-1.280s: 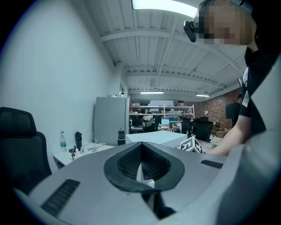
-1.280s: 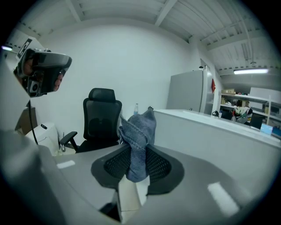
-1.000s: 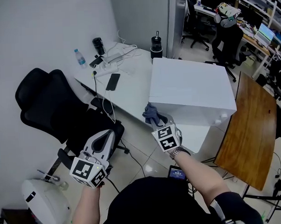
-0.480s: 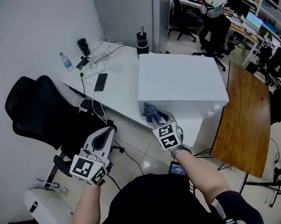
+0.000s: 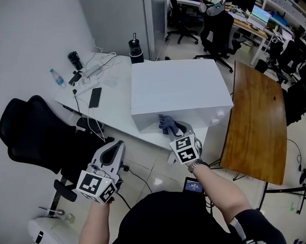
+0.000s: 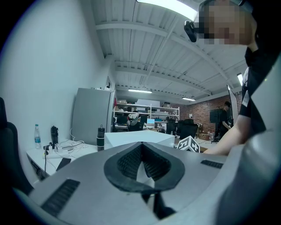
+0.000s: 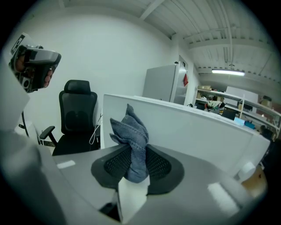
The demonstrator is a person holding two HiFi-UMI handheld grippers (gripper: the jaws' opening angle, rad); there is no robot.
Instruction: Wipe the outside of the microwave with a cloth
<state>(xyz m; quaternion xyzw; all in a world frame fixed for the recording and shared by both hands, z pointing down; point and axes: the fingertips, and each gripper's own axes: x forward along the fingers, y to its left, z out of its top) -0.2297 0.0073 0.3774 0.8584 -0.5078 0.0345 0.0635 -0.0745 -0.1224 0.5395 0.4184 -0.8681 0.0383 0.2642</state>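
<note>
- Far left of the head view there's a black office chair (image 5: 32,134). Above it, the white desk (image 5: 114,113) has a water bottle (image 5: 55,77), a phone (image 5: 94,97) and a tangle of cables (image 5: 92,71) on its left end.
- Lower left, the left gripper (image 5: 115,146) hangs over the floor, well clear of the desk. Its jaws are pressed together with nothing in them, so it isn't bracing anything.
- Centre frame, the microwave (image 5: 177,90) is the big white box on the desk, and its near face sits close to the desk's edge.
- Just right of centre, the right gripper (image 5: 172,128) has its jaws clamped on the blue-grey cloth (image 5: 167,124). The cloth is bunched up and sticking out past the tips, right at the lower part of the near face. I can't tell if it's actually touching yet.
- What could go wrong, imo:
  - The cloth is a wad pinched at one end, so a hard drag across the panel could pull it out of the jaws.
  - It could also fold over, and then the bare jaw tips would scrape the casing.
  - Nothing is holding the microwave, so a firm push could slide it along the desk.
- Far right there's a wooden table (image 5: 256,119), out of the way.
</note>
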